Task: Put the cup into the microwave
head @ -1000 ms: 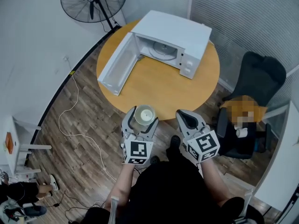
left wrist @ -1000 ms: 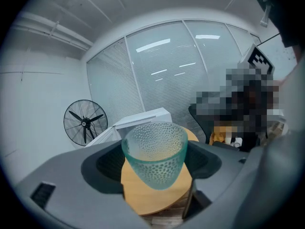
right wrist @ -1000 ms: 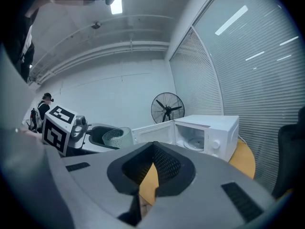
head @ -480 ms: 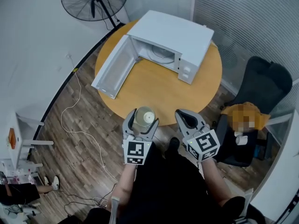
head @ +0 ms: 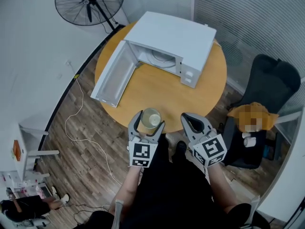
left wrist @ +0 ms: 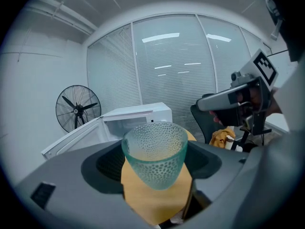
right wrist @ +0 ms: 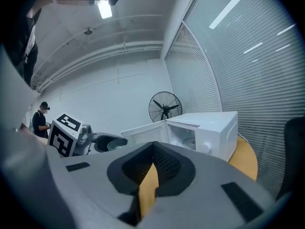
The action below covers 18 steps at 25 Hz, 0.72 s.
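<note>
- Gripping the cup [head: 151, 118] from both sides, the left gripper [head: 148, 124] has its fingers pressed against the dimpled, pale-green glass wall; the cup stands upright, mouth up, and looks empty.
- From the head view, the cup sits over the 6 o'clock edge of the round wooden table [head: 157, 92], well apart from the microwave [head: 171, 35].
- The white microwave stands at the table's 12 o'clock side. Its door [head: 112, 75] is swung wide open toward 9 o'clock, and a glass turntable [head: 162, 56] shows inside the cavity.
- The right gripper [head: 191, 120] hovers at 3 o'clock of the cup, just beside the left one, with its fingers closed on each other and nothing between them.
- Each gripper carries a cube with black-and-white square markers, left [head: 143, 154] and right [head: 210, 149]; the patterns are codes, not readable words.
- A black standing fan [head: 89, 3] is at 11 o'clock of the table, and a dark office chair [head: 269, 80] at 3 o'clock.
</note>
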Tool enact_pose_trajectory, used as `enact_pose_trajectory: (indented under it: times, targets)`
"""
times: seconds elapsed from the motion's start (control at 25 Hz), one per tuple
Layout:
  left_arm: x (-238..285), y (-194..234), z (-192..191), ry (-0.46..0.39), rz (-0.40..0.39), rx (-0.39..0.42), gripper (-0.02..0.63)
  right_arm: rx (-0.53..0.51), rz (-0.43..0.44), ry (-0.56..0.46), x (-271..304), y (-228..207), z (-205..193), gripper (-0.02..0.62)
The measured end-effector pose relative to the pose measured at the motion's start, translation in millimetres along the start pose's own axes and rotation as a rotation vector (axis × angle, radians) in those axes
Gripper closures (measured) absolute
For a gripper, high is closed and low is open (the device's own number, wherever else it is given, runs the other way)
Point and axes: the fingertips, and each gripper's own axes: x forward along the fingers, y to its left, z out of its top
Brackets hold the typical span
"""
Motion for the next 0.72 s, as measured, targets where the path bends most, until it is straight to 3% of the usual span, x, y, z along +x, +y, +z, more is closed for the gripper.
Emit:
enact_pose_trajectory:
  times: [0.72]
  targets:
    - [117, 79, 23, -0.032, -0.172, 0.085, 0.232, -0.014, -0.151, 0.010, 86, -32, 42, 0.586]
